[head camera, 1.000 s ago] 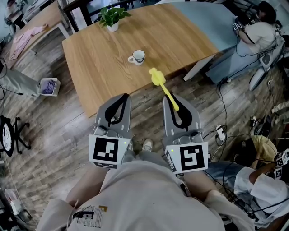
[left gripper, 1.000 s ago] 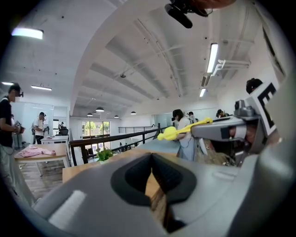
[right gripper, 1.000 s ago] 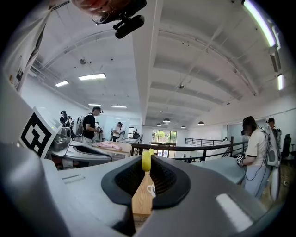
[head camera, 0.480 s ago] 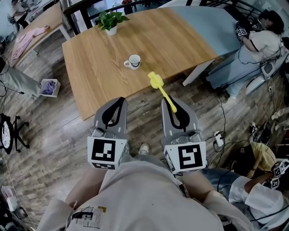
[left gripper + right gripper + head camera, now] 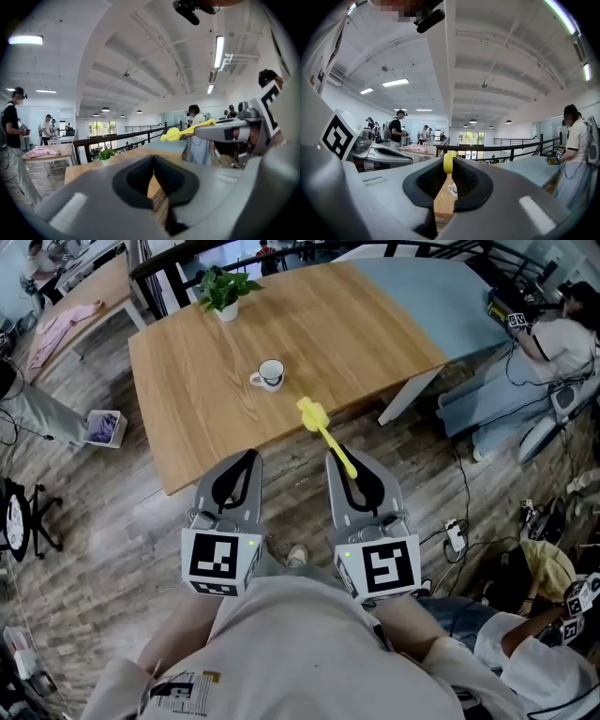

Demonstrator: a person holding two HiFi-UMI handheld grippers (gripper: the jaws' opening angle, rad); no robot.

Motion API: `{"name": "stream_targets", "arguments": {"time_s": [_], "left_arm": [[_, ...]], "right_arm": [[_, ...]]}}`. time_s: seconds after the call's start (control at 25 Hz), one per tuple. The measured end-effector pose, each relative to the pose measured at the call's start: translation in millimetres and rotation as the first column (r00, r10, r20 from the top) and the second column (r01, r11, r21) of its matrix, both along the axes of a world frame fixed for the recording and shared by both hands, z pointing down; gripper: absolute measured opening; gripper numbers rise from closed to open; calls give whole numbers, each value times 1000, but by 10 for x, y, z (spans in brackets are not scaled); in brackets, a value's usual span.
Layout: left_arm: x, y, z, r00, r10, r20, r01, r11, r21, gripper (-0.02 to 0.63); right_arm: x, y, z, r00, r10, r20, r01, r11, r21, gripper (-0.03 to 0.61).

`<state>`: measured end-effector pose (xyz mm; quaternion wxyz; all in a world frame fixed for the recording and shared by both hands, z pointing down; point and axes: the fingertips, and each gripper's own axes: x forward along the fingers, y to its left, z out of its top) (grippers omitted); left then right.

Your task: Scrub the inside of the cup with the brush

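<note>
while the white cup [image 5: 269, 374] stands upright on the wooden table [image 5: 187, 390], apart from both grippers, the yellow brush [image 5: 323, 434] clamped by its handle in the right gripper [image 5: 345, 463] points nearly straight at it, bristle end nearest, and the left gripper [image 5: 246, 459] is clenched on nothing.

one cup [image 5: 269, 374], one brush [image 5: 327, 438], one plant [image 5: 223, 289]

Wooden table [image 5: 356, 324]: light oak top, wood-plank floor [image 5: 112, 549] beneath. White cup [image 5: 269, 375] upright near middle of top, closer to near edge, handle to left. Potted plant [image 5: 225, 292] at far left corner, well apart from cup. Blue-grey tabletop [image 5: 422, 282] adjoins at far right.
</note>
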<state>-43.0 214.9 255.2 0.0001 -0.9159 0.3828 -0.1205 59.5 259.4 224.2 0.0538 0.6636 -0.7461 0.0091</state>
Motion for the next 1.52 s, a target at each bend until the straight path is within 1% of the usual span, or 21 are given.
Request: {"name": "stream_targets", "arguments": {"time_s": [0.36, 0.52, 0.76, 1.12, 1.32, 1.52], "left_arm": [[-16, 24, -10, 1000, -11, 12, 11, 1000, 0, 3], [-64, -71, 41, 1000, -17, 11, 17, 1000, -10, 3], [0, -261, 101, 1000, -11, 6, 12, 1000, -13, 3], [94, -859, 169, 1000, -2, 9, 2, 1000, -29, 3], [188, -1237, 125, 1000, 13, 2, -13, 1000, -28, 3], [195, -1631, 147, 1000, 11, -1, -11, 999, -47, 3]], "right_arm": [[24, -2, -10, 1000, 2, 10, -2, 1000, -2, 35], [2, -86, 1, 1000, 4, -3, -4, 1000, -7, 34], [80, -243, -1, 1000, 7, -25, -7, 1000, -8, 35], [138, -843, 28, 999, -1, -38, 0, 1000, -19, 35], [178, -1232, 36, 999, -5, -39, 4, 1000, -30, 35], [177, -1611, 34, 999, -11, -43, 9, 999, -46, 35]]}}
